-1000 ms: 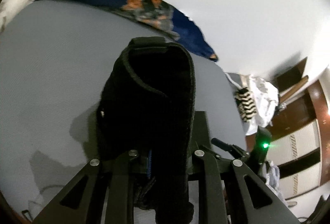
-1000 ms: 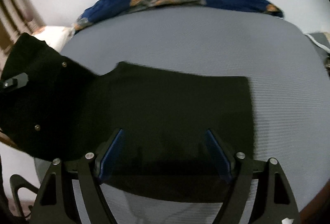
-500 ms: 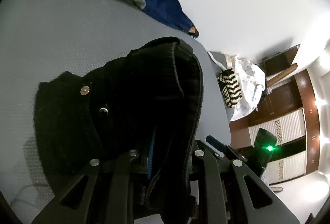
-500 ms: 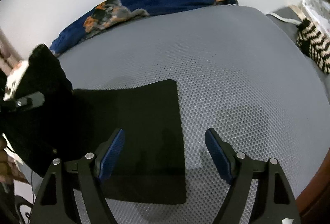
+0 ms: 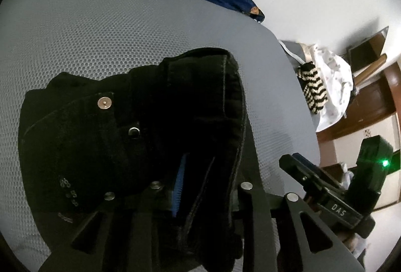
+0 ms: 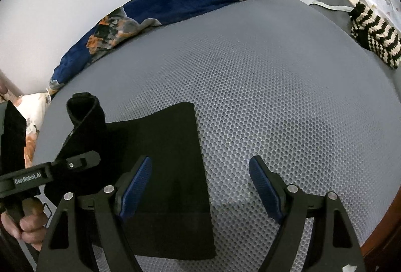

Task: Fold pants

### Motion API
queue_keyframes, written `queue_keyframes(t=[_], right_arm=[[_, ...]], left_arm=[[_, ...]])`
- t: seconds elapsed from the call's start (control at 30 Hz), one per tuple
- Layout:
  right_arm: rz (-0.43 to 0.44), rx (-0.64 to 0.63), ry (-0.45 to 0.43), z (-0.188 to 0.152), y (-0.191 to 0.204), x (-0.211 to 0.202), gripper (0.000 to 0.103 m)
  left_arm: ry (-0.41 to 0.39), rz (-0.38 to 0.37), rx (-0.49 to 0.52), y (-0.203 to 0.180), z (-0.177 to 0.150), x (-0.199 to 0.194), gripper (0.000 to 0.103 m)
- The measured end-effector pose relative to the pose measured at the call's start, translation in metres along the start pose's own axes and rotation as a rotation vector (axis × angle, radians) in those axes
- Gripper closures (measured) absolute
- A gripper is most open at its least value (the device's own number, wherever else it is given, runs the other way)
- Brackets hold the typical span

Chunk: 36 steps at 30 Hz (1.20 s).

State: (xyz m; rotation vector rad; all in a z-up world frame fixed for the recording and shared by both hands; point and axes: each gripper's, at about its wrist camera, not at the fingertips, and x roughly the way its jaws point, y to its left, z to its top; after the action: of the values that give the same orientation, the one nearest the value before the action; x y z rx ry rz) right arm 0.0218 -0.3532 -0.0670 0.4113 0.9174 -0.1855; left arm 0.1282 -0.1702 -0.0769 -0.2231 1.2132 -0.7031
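Observation:
The black pants (image 5: pixel 125 136) lie partly folded on the grey mesh bed surface (image 5: pixel 100 34). My left gripper (image 5: pixel 190 186) is shut on the pants' waistband, which drapes over its fingers; a metal button and rivet show on the cloth. In the right wrist view the pants (image 6: pixel 170 159) lie flat at the lower left, with the raised waistband end (image 6: pixel 85 109) held by the left gripper (image 6: pixel 75 164). My right gripper (image 6: pixel 200 186) is open and empty, hovering over the pants' right edge.
A blue patterned blanket (image 6: pixel 163 6) lies along the far edge by the white wall. A striped black-and-cream knit item (image 6: pixel 373 36) and a white cloth (image 5: pixel 333 81) lie at the right. The bed's wooden edge (image 6: pixel 381 244) is at lower right.
The left gripper has carried the waistband lower over the folded pants. The right gripper has shifted right, off the pants' middle toward their right edge, still open.

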Motion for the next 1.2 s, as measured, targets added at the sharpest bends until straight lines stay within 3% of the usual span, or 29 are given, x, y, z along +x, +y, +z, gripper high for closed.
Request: queue_keyframes(t=[0.17, 0.23, 0.43, 0.53, 0.63, 0.87, 1.03, 1.2], right_arm=[[-0.003, -0.005, 0.016, -0.002, 0.001, 0.006, 0.024], [-0.008, -0.011, 0.014, -0.002, 0.002, 0.006, 0.024], [0.016, -0.015, 0.022, -0.003, 0.003, 0.009, 0.024], [0.071, -0.030, 0.039, -0.005, 0.007, 0.011, 0.024], [0.167, -0.029, 0.071, -0.006, 0.013, 0.015, 0.024], [0.402, -0.044, 0.209, 0.001, 0.018, 0.048, 0.026], [0.503, -0.049, 0.267, 0.012, 0.016, 0.071, 0.034], [0.572, -0.075, 0.269, 0.025, 0.018, 0.084, 0.040]], left_arm=[[-0.004, -0.017, 0.030, -0.008, -0.002, 0.000, 0.059], [-0.009, -0.050, 0.021, -0.008, -0.003, -0.005, 0.042], [-0.069, -0.034, 0.055, -0.005, -0.011, -0.032, 0.042], [-0.122, 0.044, 0.038, 0.013, -0.016, -0.051, 0.042], [-0.164, 0.158, -0.008, 0.040, -0.022, -0.067, 0.042], [-0.184, 0.310, -0.096, 0.095, -0.041, -0.089, 0.042], [-0.170, 0.316, -0.154, 0.113, -0.054, -0.088, 0.042], [-0.159, 0.323, -0.169, 0.115, -0.063, -0.081, 0.042]])
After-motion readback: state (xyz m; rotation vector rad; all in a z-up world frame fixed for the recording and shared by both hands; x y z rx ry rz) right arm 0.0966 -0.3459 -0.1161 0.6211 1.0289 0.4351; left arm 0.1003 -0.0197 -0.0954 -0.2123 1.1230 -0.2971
